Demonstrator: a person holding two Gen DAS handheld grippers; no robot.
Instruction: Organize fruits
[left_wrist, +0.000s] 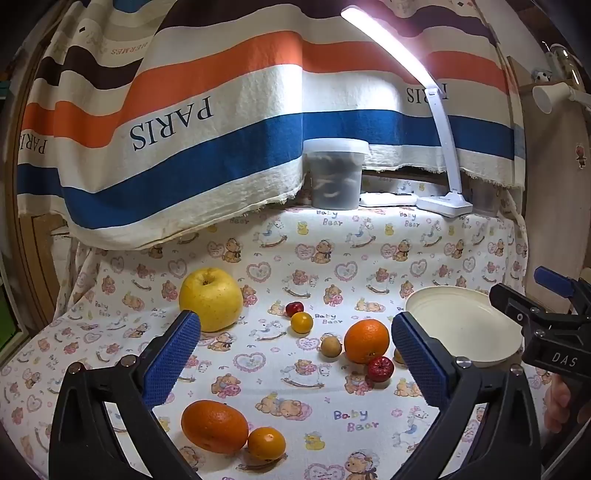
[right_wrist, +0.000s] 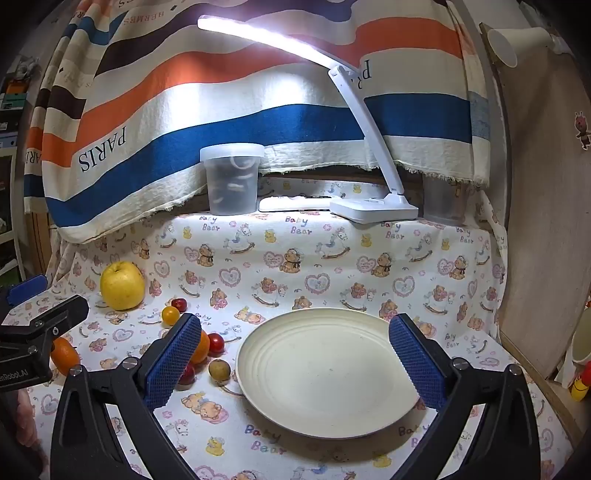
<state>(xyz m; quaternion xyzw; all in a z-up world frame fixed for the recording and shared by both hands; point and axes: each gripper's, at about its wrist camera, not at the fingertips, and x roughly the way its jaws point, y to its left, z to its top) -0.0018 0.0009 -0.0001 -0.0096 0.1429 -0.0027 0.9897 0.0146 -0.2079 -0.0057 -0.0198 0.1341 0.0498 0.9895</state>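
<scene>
The fruits lie loose on the bear-print cloth (left_wrist: 295, 387), none yet on the cream plate (right_wrist: 325, 373): a yellow apple (left_wrist: 210, 303) at about ten o'clock in the left wrist view, a large orange (left_wrist: 214, 425) touching a small orange (left_wrist: 266, 443) at six o'clock, and a cluster toward three o'clock where a second orange (left_wrist: 366, 340) sits with a red fruit (left_wrist: 380, 367) against it and a brown fruit (left_wrist: 330, 345) just beside it. The left gripper (left_wrist: 295, 354) hangs wide open and empty over the cloth; the right gripper (right_wrist: 295, 360) is likewise spread wide and empty, straddling the plate. The likely trouble is rolling: every piece is round, so a blue pad closing off-centre could squirt one away, and a finger nudging the tight cluster could scatter its neighbours. The plate is shallow, so fruit dropped from height may roll back out. The two grippers sit near each other and could collide over the cluster.
</scene>
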